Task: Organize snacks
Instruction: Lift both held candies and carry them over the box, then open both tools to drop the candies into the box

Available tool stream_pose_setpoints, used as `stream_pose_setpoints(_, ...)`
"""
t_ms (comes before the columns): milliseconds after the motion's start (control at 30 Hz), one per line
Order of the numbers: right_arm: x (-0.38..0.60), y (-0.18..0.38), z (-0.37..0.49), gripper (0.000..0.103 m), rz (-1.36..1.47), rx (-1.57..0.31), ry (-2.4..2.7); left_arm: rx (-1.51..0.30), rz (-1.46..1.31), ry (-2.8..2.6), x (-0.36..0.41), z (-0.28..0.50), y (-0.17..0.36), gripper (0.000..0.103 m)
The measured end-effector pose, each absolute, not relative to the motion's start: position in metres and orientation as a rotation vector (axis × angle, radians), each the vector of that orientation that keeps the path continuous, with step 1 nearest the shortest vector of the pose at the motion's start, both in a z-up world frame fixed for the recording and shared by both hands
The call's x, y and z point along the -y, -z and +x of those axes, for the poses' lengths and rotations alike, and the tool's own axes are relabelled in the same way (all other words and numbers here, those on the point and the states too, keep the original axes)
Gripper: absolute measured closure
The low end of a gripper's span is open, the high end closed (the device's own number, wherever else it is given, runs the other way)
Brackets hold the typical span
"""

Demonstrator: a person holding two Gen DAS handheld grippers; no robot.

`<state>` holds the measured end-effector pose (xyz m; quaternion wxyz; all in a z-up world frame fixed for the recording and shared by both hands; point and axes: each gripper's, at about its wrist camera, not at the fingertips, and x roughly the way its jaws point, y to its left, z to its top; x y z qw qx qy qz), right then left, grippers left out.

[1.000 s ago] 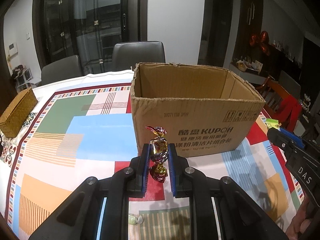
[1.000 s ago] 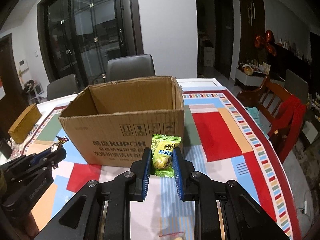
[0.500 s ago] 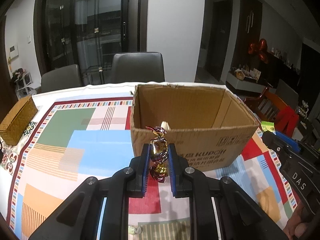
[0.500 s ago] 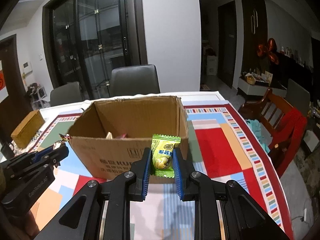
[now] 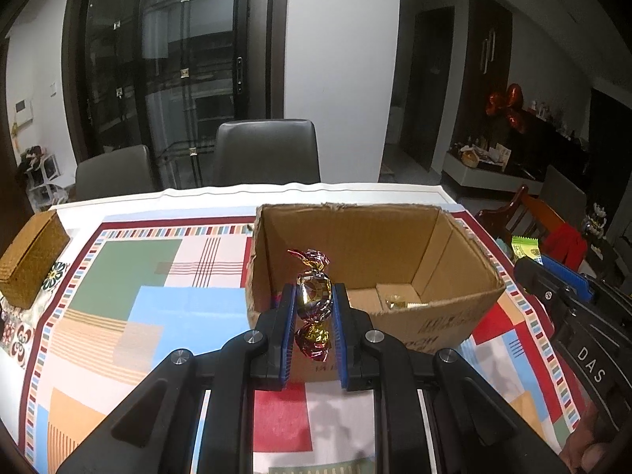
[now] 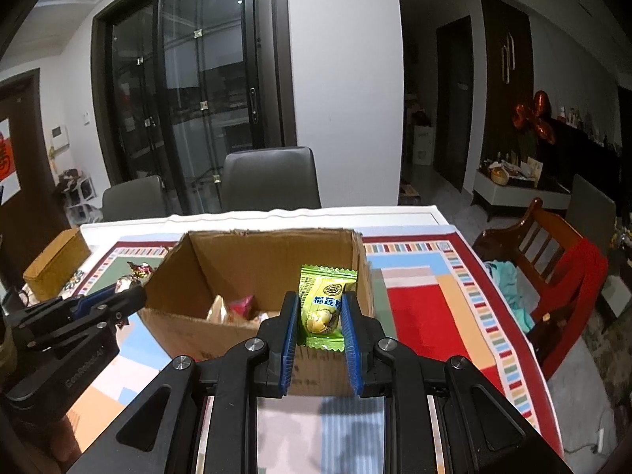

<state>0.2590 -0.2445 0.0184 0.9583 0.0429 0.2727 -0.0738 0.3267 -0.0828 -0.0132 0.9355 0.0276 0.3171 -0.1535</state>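
The left gripper (image 5: 314,308) clamps a foil-wrapped candy (image 5: 313,301) and the right gripper (image 6: 319,318) clamps a green durian candy packet (image 6: 323,303), both by the cardboard box's (image 6: 252,264) near wall.

My left tool (image 5: 314,308) is matt black plastic with ribbed blue pads and bright metal screws; it pinches a candy (image 5: 313,300) in crinkled, glossy foil. My right tool (image 6: 319,318) grips a green packet (image 6: 323,303) of shiny plastic film. The box (image 6: 252,260) is raw matt cardboard with a rough torn rim. A printed cloth (image 5: 130,276) covers the surface. The chairs (image 5: 266,152) look like smooth leather, and the small chest (image 5: 31,252) looks woven.
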Motion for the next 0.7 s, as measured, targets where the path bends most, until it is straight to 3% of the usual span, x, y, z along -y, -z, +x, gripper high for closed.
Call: stream_pose_setpoints(700, 0.246, -0.017, 0.301, 0.080, 0.071, -0.567, 0.118, -0.672, 0.067, 0.351, 0.097, 0.370, 0.017, 0.085)
